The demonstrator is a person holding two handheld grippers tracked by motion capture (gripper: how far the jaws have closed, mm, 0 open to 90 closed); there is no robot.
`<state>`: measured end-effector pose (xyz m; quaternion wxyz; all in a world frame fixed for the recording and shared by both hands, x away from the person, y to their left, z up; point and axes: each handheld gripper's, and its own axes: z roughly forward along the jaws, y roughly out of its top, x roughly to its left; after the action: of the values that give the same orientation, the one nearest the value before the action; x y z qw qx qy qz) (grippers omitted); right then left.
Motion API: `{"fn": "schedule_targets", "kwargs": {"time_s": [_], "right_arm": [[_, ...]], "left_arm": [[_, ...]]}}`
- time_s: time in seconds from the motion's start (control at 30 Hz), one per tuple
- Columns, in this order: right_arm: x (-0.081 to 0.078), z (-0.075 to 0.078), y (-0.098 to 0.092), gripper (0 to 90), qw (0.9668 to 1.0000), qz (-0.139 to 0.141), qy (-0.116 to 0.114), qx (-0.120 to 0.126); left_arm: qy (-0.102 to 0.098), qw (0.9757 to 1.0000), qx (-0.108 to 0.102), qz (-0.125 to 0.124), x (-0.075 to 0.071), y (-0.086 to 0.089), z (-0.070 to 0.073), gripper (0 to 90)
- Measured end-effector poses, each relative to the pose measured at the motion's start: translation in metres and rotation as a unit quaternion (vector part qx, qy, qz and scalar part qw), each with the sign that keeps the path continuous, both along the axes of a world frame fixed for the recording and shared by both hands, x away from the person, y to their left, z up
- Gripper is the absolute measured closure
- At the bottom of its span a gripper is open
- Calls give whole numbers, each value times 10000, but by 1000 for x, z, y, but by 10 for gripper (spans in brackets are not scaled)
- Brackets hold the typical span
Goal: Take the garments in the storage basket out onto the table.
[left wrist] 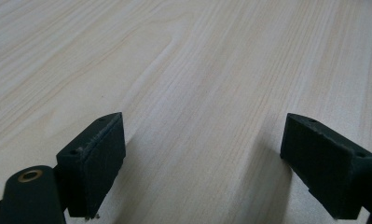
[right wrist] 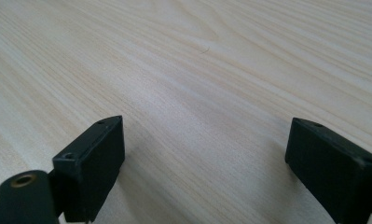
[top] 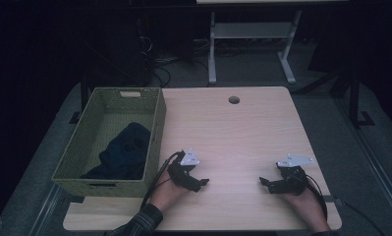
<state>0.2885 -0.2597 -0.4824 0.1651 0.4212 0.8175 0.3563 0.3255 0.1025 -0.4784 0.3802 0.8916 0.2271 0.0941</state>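
The dark cloth (top: 125, 150) lies bunched in the near half of the green woven basket (top: 156, 132), well apart from both claws, so it looks already put away rather than waiting to be picked up. The left claw (top: 199, 183) rests low on the desk (top: 242, 132), its jaws spread wide with nothing between them; in the left gripper view only bare wood grain shows between the two black pads (left wrist: 93, 163). The right claw (top: 265, 183) mirrors it, jaws likewise gaping and empty over plain wood, its pads (right wrist: 90, 161) just above the surface. The two claws point inward at each other across a bare stretch of desk, which reads as a resting pose. The basket stands at the desk's left edge, just beside the left hand (top: 166, 191), within easy reach.
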Motion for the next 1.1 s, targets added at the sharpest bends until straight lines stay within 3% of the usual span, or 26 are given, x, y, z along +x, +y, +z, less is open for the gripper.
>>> {"fn": "schedule_targets", "kwargs": {"time_s": [0.53,1.1], "right_arm": [[0,0,0,116,10000,11,5,10],[-1,0,0,115,10000,1,26,20]], "left_arm": [[6,10000,39,-32,1,1,1,135],[183,9998,-52,79,4,5,3,137]]}}
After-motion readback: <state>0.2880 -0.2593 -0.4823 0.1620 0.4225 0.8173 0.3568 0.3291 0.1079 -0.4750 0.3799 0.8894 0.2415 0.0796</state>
